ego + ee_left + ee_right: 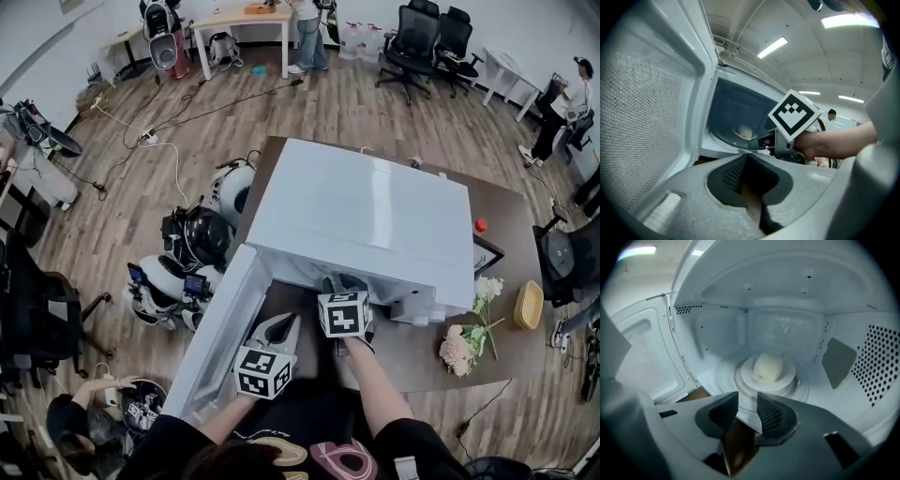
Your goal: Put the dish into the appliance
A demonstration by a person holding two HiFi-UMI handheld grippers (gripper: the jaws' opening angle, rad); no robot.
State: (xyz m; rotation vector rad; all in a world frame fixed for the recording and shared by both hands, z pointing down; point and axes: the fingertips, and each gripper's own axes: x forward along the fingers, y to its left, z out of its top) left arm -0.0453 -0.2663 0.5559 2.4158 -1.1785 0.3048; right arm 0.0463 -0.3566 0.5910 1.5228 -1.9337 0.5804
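Sitting on brown table [514,208], wood floor [309,103] below: microwave [366,211]; left gripper [748,168] closed, right gripper [746,411] parted.

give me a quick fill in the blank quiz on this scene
1. The door of the microwave is ___.
2. The plate sits ___ the microwave.
3. The jaws of the right gripper stand ___, holding nothing.
Missing words: open; inside; apart.

Your left gripper [284,323] and right gripper [345,283]: grey shells, dark ribbed pads [771,414], black-and-white marker cubes [342,313]. Behind them: your black short sleeves [412,441].
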